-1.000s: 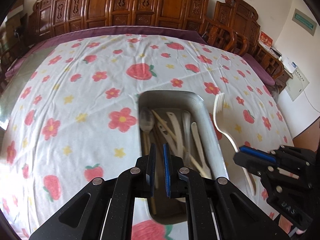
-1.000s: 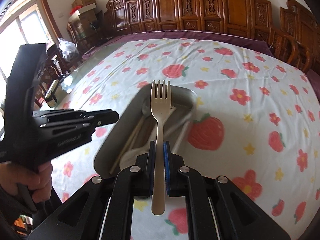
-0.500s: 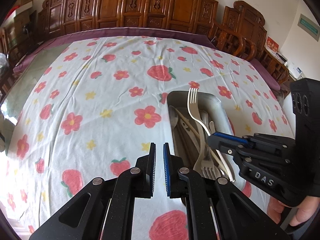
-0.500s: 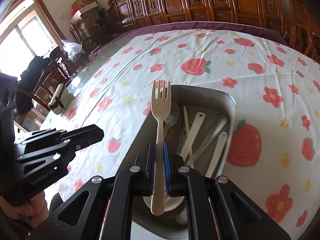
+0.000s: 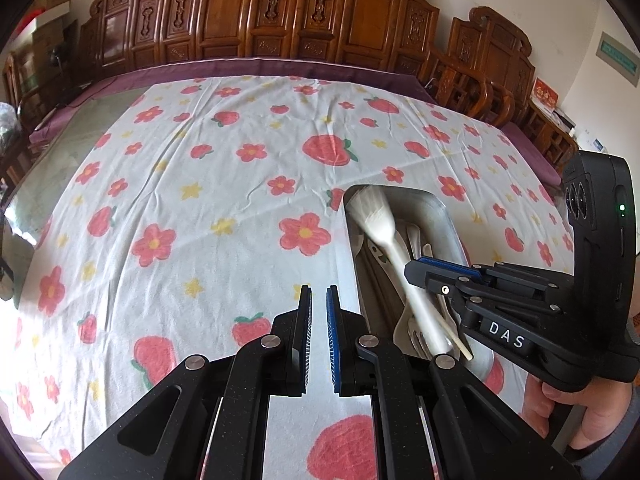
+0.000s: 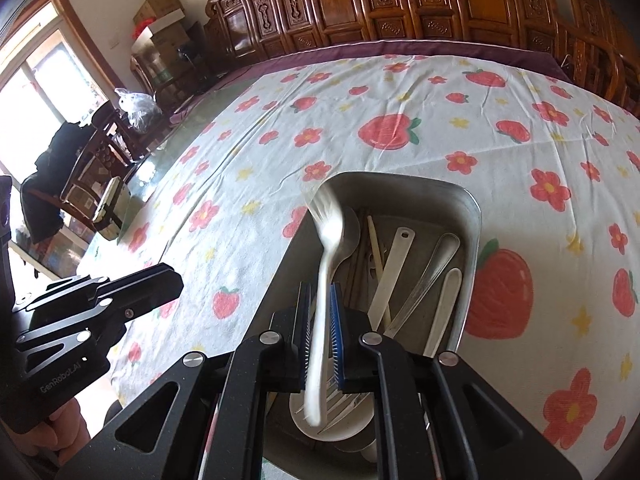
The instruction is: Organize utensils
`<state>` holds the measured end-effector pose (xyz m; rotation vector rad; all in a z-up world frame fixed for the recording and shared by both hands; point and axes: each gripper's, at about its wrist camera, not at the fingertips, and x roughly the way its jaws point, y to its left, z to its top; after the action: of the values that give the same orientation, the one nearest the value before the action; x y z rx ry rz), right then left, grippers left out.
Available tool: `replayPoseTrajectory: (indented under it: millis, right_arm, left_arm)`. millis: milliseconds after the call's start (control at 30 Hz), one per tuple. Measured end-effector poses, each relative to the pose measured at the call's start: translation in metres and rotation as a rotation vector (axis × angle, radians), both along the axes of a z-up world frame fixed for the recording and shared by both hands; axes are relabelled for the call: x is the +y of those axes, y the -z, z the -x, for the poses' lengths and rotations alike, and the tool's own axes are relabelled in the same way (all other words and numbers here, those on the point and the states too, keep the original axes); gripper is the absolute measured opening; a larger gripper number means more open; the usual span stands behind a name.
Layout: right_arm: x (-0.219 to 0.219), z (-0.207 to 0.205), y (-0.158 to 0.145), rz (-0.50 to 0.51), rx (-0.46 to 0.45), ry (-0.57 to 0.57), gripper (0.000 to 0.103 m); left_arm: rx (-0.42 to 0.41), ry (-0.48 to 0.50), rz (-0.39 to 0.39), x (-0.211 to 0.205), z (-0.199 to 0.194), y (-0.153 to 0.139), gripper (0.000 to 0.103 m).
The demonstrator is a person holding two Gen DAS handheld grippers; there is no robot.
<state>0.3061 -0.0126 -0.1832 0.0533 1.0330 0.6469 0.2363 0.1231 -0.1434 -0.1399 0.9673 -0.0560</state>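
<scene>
The desk (image 5: 200, 208) carries a flowered cloth and, at my right, a metal tray (image 6: 472, 216) set lengthwise away from me, which I judge to be the collecting point for the utensils. Inside the tray I note several pale handles and spoons (image 6: 444, 304) lying roughly parallel along its length, a thin stick (image 6: 376, 240) among them, and a second fork's tines (image 5: 416, 338) at the near end; the exact count is not readable. My right gripper (image 6: 320, 320) is positioned directly over the tray's near half so that anything let go falls inside the walls and not on the cloth. The fork (image 6: 326, 264) sits between its blue pads with tines pointing away, along the tray's long axis, matching the lie of the other pieces. The fork is blurred in both views, and the pads appear to stand slightly apart from its handle, so I cannot tell whether the grip is holding or has just been released. My left gripper (image 5: 319, 320) hangs above bare cloth just left of the tray, jaws nearly closed with a narrow gap and nothing between them; I judge it parked clear to leave the right side room. Judged progress: late, as no loose utensil shows on the visible cloth.
</scene>
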Motion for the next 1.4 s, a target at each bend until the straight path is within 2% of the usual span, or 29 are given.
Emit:
replayPoseTrajectory:
  millis: [300, 567, 633, 667, 700, 767, 833, 867, 933, 967, 1033, 1100, 1200, 1300, 1400]
  right_arm:
    - [-0.012, 0.019, -0.009, 0.026, -0.044, -0.007, 0.012]
    - [-0.049, 0.063, -0.032, 0.035, -0.118, 0.021, 0.012]
    - [-0.061, 0.074, -0.038, 0.038, -0.142, 0.036, 0.026]
    - [-0.067, 0.080, -0.041, 0.034, -0.151, 0.041, 0.028]
    - [-0.072, 0.086, -0.044, 0.030, -0.159, 0.045, 0.030]
    - [-0.084, 0.099, -0.050, 0.029, -0.177, 0.053, 0.034]
    - [-0.095, 0.114, -0.058, 0.035, -0.205, 0.067, 0.051]
    - [-0.098, 0.119, -0.060, 0.036, -0.216, 0.071, 0.055]
    - [-0.108, 0.134, -0.067, 0.038, -0.243, 0.085, 0.068]
    - [-0.112, 0.141, -0.070, 0.041, -0.256, 0.094, 0.071]
    - [-0.122, 0.154, -0.077, 0.045, -0.280, 0.117, 0.080]
    - [-0.132, 0.168, -0.084, 0.039, -0.307, 0.147, 0.088]
    - [-0.147, 0.185, -0.097, 0.032, -0.345, 0.188, 0.099]
    - [-0.158, 0.200, -0.114, 0.025, -0.385, 0.220, 0.100]
    - [-0.168, 0.213, -0.132, -0.006, -0.419, 0.235, 0.100]
  left_arm:
    - [-0.026, 0.002, -0.023, -0.009, 0.012, -0.012, 0.006]
    - [-0.061, 0.005, -0.040, -0.030, 0.045, -0.028, 0.006]
    - [-0.067, 0.007, -0.043, -0.036, 0.055, -0.032, 0.007]
    - [-0.074, 0.009, -0.044, -0.039, 0.060, -0.035, 0.007]
    - [-0.079, 0.009, -0.047, -0.040, 0.064, -0.036, 0.009]
    - [-0.094, 0.010, -0.049, -0.047, 0.076, -0.042, 0.022]
    - [-0.117, 0.010, -0.051, -0.052, 0.086, -0.047, 0.037]
    - [-0.126, 0.008, -0.052, -0.055, 0.092, -0.049, 0.041]
    - [-0.142, 0.005, -0.049, -0.060, 0.102, -0.053, 0.058]
    - [-0.153, 0.003, -0.049, -0.062, 0.108, -0.054, 0.064]
    - [-0.173, -0.004, -0.060, -0.068, 0.118, -0.058, 0.083]
    - [-0.196, -0.004, -0.076, -0.072, 0.128, -0.062, 0.089]
    - [-0.223, 0.012, -0.104, -0.083, 0.140, -0.071, 0.091]
    - [-0.275, 0.021, -0.128, -0.093, 0.155, -0.088, 0.095]
    - [-0.325, 0.022, -0.142, -0.100, 0.167, -0.107, 0.095]
